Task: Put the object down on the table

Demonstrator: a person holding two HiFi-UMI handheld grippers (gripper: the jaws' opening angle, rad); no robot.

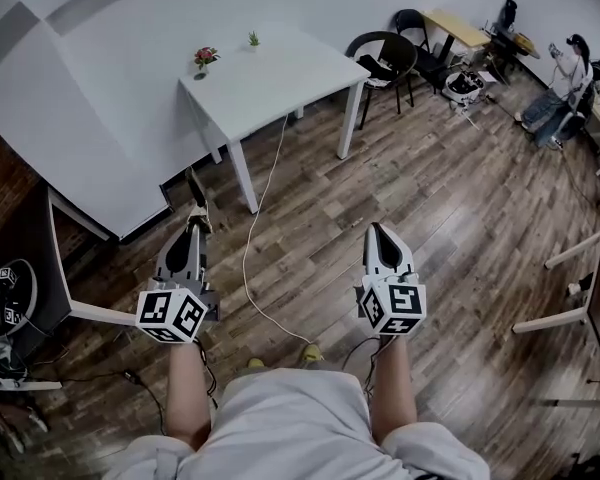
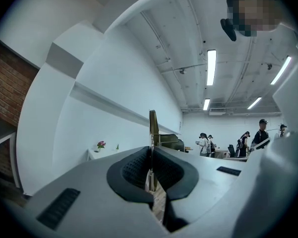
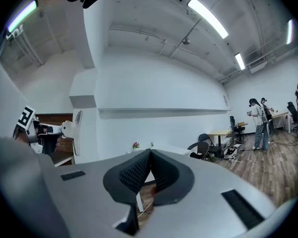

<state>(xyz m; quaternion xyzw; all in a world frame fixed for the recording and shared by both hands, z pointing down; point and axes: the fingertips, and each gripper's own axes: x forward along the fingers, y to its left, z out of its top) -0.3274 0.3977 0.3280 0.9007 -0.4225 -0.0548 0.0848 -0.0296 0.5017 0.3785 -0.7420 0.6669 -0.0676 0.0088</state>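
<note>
The put-down is judged not yet done. The left gripper's point(image 2: 151, 171) fingers are clamped on a thin flat object point(image 2: 153, 127), which is held upright above them, its long axis vertical and its narrow edge presented to the left gripper view. The right gripper's point(image 3: 148, 170) fingers are closed together on nothing. The white counter point(image 1: 270, 80), where a small flower pot point(image 1: 204, 60) is seen, lies well ahead across the wooden floor point(image 1: 450, 218).

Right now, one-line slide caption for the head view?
Left gripper pinches a thin flat object, right gripper shut and empty, white table ahead.
</note>
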